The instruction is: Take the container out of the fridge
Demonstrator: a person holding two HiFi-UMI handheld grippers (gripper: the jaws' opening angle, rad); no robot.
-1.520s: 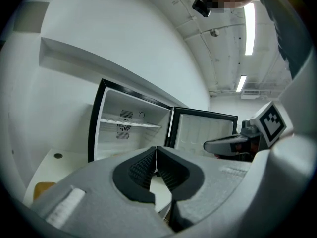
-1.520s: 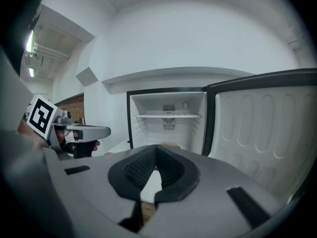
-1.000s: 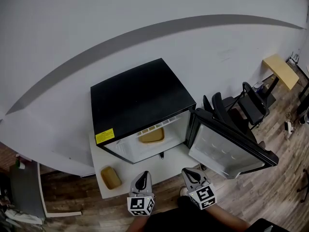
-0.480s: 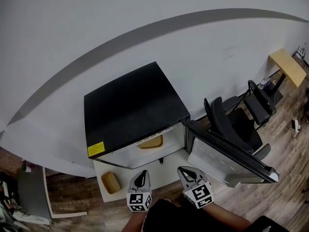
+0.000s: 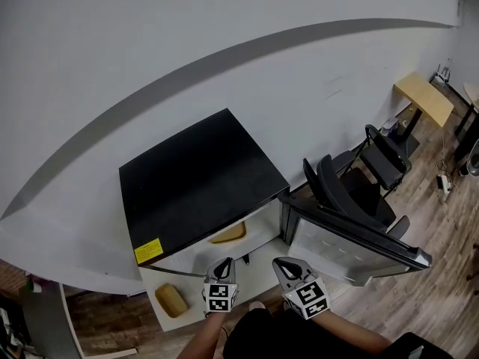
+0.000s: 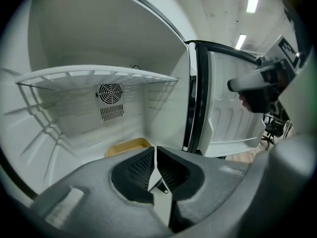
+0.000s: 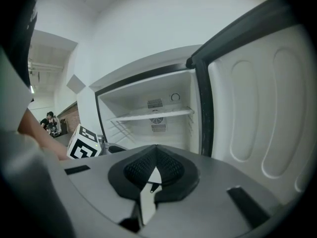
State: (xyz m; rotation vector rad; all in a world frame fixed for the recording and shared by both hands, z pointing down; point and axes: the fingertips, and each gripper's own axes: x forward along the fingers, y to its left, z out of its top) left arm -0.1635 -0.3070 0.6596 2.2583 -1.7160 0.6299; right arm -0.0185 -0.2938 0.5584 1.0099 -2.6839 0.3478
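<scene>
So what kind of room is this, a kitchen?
Probably not a kitchen, more like an office or workroom: the small black fridge stands on a low white table, with black office chairs and a wooden desk nearby.

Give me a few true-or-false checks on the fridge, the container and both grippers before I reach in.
1. The fridge has its door open. True.
2. The left gripper holds the container. False: its jaws are shut on nothing, and the container lies on the fridge floor.
3. The right gripper is open. False: its jaws are shut and empty.
4. The shelf above the container is bare. True.
</scene>
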